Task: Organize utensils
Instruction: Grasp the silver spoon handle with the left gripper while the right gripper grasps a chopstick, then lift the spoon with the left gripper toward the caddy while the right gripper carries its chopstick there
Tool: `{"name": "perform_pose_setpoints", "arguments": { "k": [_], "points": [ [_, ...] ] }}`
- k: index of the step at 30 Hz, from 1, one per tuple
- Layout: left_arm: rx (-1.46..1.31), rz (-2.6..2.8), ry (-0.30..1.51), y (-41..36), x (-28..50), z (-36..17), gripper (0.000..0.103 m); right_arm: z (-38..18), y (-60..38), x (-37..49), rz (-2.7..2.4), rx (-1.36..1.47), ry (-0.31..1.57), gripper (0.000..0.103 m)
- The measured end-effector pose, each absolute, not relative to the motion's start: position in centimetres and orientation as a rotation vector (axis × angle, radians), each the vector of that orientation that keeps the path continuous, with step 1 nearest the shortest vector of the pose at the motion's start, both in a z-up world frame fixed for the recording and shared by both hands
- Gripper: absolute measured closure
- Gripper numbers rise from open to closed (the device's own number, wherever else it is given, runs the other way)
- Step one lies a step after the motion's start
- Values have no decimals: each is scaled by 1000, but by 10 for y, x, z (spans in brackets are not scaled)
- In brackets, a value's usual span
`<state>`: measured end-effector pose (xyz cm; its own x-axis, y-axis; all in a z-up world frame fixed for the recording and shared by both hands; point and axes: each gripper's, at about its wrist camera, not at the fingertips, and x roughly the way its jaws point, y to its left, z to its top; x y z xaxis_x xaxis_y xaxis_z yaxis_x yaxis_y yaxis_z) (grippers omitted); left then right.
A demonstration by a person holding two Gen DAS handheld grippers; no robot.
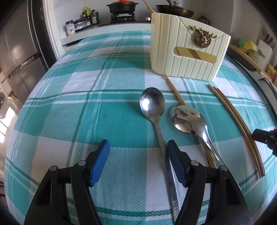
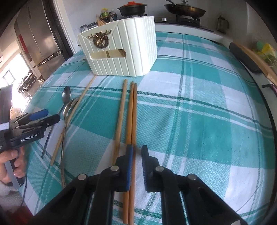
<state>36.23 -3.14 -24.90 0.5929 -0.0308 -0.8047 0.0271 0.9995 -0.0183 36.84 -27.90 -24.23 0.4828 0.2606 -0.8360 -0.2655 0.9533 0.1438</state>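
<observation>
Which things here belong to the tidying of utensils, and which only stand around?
For the job: spoons, chopsticks, single chopstick, holder.

Standing around: pot, pan, bottles, fridge.

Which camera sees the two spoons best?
The left wrist view. The duller spoon and the shiny spoon lie close in front of the left gripper, bowls facing up and plain to see. In the right wrist view the spoons are small, far to the left, overlapping and partly hidden by a chopstick.
</observation>
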Motion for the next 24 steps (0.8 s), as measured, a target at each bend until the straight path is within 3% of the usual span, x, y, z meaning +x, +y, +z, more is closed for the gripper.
{"name": "perform_pose_setpoints", "arguments": {
  "k": [8,9,11,13,14,24],
  "points": [
    [6,-29,934,-29,369,-250,33,-245,-261,381,324,-119,1067,96],
    [4,-28,932,-29,368,-250,38,-245,-261,382,316,-120,1066,97],
    [6,-26,917,-27,367,-249,57,-245,-263,382,298,-112,1052,99],
    [5,-26,912,-25,366,-248,91,-246,-266,379,269,-97,1033,99],
    [1,-27,914,-24,366,-248,98,-245,-267,377,251,-92,1024,99],
    [-57,-17,925,12,341,-247,98,-246,-296,339,106,-94,970,98]
  ]
}}
